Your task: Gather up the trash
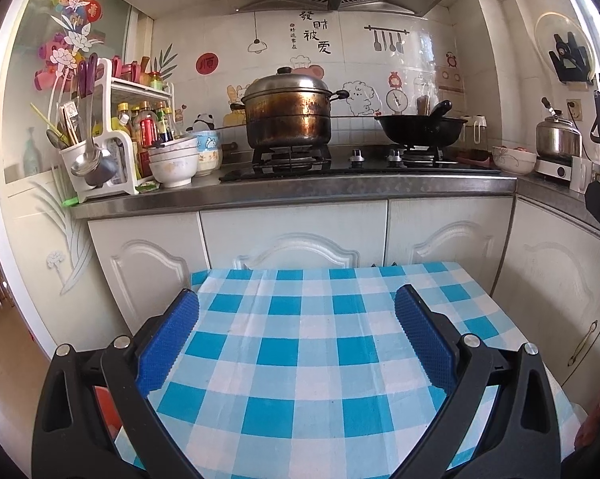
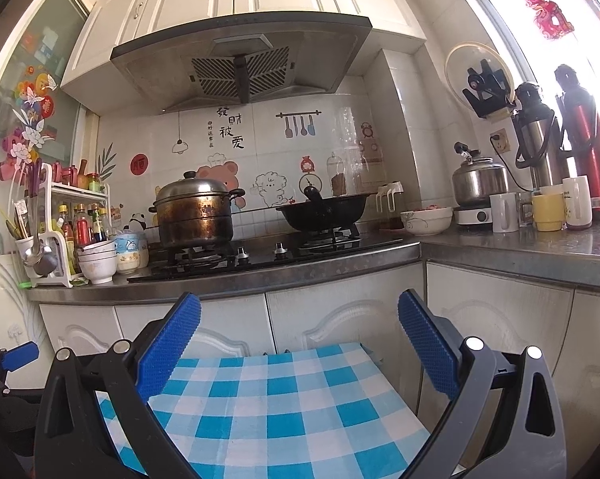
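My left gripper is open and empty, held above a small table with a blue and white checked cloth. My right gripper is open and empty, raised above the same cloth and facing the cabinets. A small green wrapper lies on the steel counter by the spice rack; it also shows in the right wrist view. No other trash shows on the cloth. A bit of the left gripper shows at the left edge of the right wrist view.
The counter carries a gas hob with a steamer pot and a black wok, stacked bowls, a spice rack. At the right stand a kettle, mugs and thermoses. White cabinet doors face the table.
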Tool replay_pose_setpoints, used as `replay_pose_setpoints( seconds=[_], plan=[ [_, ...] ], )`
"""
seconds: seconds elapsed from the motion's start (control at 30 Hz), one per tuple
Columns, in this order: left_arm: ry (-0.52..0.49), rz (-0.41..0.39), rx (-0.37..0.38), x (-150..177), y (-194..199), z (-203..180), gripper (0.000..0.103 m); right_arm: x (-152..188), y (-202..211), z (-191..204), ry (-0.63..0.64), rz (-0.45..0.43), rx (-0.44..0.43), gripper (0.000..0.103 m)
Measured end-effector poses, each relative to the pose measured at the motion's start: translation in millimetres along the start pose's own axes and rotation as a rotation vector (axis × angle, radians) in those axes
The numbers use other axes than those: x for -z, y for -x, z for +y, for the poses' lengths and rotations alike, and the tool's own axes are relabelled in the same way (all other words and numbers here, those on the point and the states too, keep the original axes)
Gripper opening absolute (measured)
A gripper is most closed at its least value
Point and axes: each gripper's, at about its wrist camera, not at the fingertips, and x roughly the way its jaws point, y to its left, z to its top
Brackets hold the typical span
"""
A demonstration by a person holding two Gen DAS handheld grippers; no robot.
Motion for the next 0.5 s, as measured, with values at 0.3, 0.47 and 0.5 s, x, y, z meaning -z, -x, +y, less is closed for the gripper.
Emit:
replay_pose_setpoints(
  seconds=[0.3,0.47,0.5],
  plan=[
    [0.035,0.281,0.058,58,-72,1,0.099,33,-46,-6,0.003,0.182,0.010,0.098],
    [0.034,0.439,0.039,93,-114,-1,0.099,80,-94,-4,0.058,0.406,0.004,0.098],
    [0.030,0.464,0.036,99,-121,-2,0.099,91,-103,-4,0.057,0.456,-0.004,0.098]
  ],
)
